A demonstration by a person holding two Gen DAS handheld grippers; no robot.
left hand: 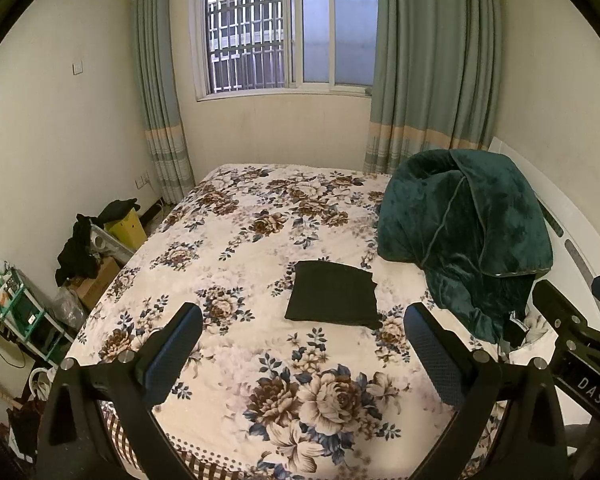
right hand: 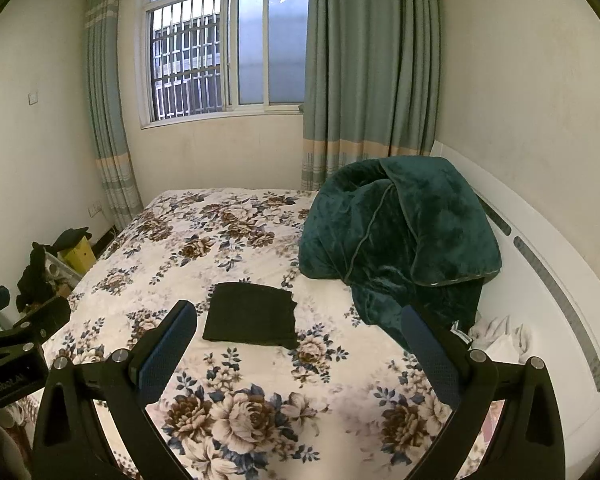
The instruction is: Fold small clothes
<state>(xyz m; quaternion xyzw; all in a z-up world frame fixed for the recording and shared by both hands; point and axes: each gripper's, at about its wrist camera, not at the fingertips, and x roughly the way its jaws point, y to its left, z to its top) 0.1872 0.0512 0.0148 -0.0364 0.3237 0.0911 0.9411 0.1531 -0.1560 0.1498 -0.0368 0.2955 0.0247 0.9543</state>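
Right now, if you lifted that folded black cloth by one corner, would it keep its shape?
Probably not. The black cloth lies flat and thin on the bedspread, so it looks soft and likely to unfold. It seems light, and its matte weave should grip rather than slip.

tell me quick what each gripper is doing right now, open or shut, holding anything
Left gripper: open, holding nothing, above the bed.
Right gripper: open, holding nothing; the folded black garment lies free on the bed ahead.
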